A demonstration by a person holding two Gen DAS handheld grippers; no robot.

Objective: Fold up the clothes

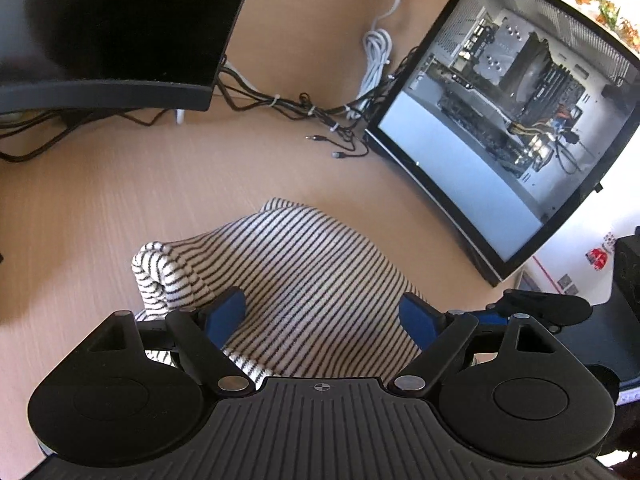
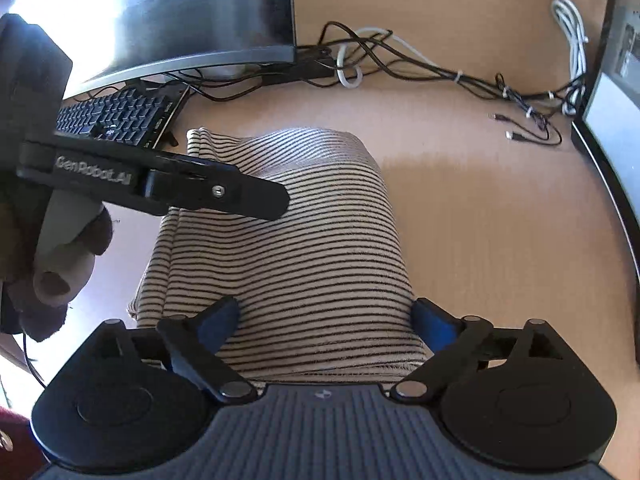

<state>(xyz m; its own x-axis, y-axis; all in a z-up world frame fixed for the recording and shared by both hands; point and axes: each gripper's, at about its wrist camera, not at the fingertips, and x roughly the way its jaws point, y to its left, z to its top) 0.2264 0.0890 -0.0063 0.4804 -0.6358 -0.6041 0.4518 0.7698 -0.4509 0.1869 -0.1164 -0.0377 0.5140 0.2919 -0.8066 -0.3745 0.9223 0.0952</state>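
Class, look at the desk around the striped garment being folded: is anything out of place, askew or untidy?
Yes. The striped garment lies on a computer desk, folded unevenly, its far left corner bunched into a roll. Loose cables trail behind it, two plugs unconnected. A keyboard sits pushed under the monitor.

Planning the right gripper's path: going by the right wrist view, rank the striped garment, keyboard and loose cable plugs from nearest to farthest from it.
Measured from the right gripper:
1. Striped garment, directly between and ahead of the open fingers.
2. Keyboard, far left, beyond the garment's far corner, under the monitor.
3. Cable plugs, far right on the bare desk. Keyboard and plugs are nearly level; that order is uncertain.
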